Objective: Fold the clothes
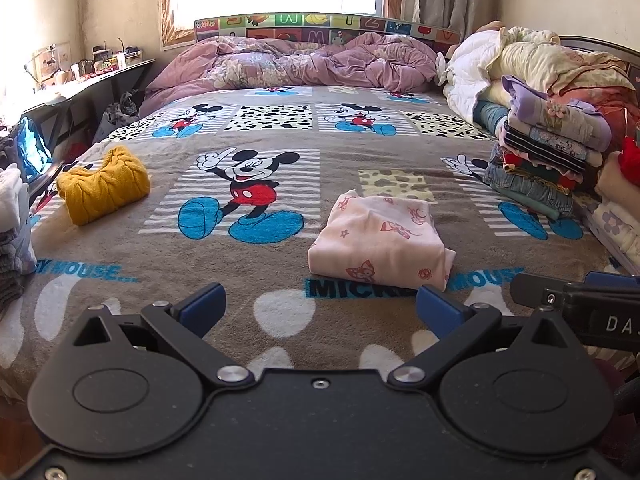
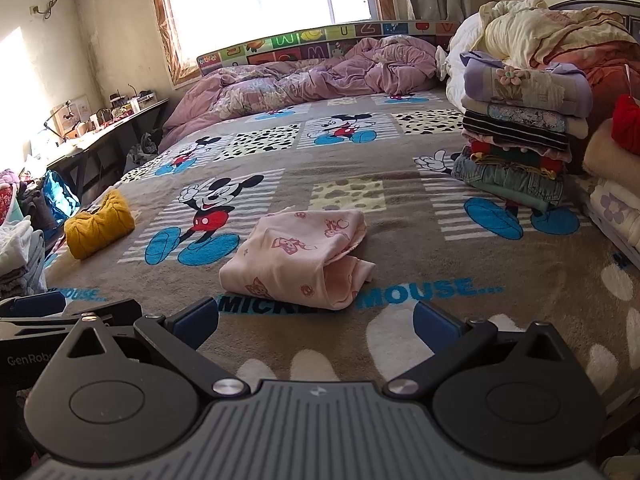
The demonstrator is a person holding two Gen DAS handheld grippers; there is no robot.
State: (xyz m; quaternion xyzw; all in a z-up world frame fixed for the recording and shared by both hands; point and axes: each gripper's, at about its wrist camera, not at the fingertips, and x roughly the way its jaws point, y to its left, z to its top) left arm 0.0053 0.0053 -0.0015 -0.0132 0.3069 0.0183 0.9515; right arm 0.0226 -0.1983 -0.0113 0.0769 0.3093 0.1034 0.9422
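Note:
A pink printed garment [image 1: 378, 238] lies folded into a small bundle on the Mickey Mouse blanket [image 1: 256, 152], just beyond my grippers; it also shows in the right wrist view [image 2: 298, 258]. A yellow knitted sweater [image 1: 102, 184] lies bunched at the bed's left edge, also seen in the right wrist view [image 2: 98, 224]. My left gripper [image 1: 320, 308] is open and empty, low over the blanket, short of the pink bundle. My right gripper [image 2: 316, 318] is open and empty, also just short of it. Each gripper shows at the other view's edge.
A stack of folded clothes [image 1: 548, 152] stands at the right side of the bed, also in the right wrist view [image 2: 520, 132]. A purple duvet [image 1: 288, 60] is heaped at the headboard. A cluttered desk [image 1: 80, 80] runs along the left wall. More clothes [image 2: 20, 252] pile at left.

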